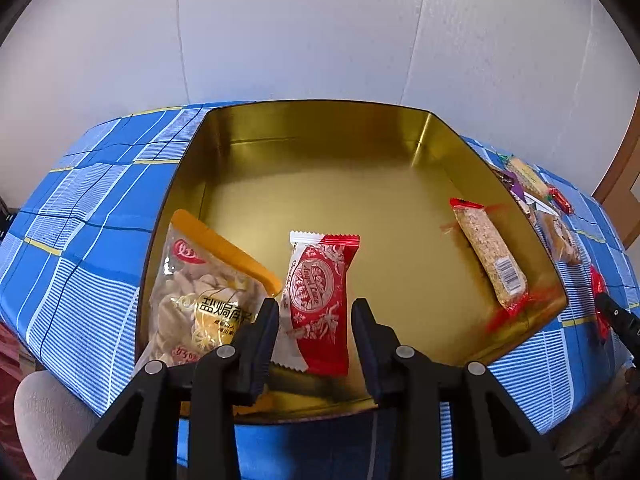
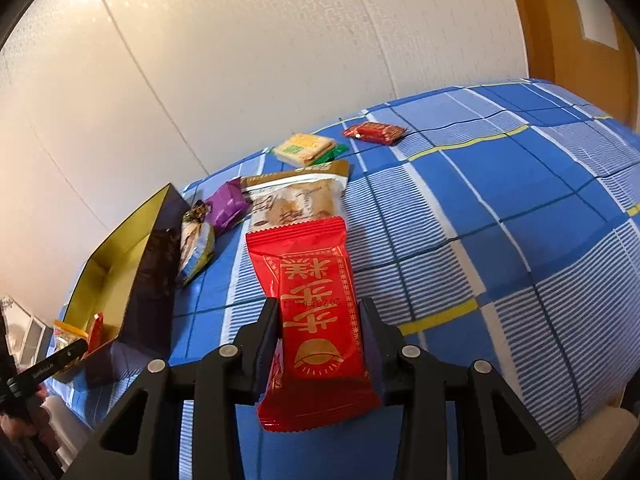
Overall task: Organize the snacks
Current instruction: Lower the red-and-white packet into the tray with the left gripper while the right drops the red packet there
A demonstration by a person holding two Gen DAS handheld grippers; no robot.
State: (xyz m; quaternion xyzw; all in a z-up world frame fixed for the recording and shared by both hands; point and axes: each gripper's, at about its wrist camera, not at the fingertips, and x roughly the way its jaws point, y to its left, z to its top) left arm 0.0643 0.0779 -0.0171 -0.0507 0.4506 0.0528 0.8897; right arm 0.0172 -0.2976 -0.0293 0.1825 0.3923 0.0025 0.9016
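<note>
Left wrist view: the left gripper [image 1: 316,312] is hovering at the lower centre over the gold tin [image 1: 320,128], jaws parted and gripping nothing, with the red-and-white cake packet [image 1: 320,292] lying between the fingers on the tin floor. A nut bag [image 1: 200,292] is lying at lower left, a grain bar [image 1: 490,258] at right.

Right wrist view: the right gripper [image 2: 320,316] is clamping a red packet [image 2: 316,320] at lower centre above the blue checked cloth [image 2: 500,220]. Other snacks [image 2: 296,200] are lying mid-frame beside the tin.
</note>
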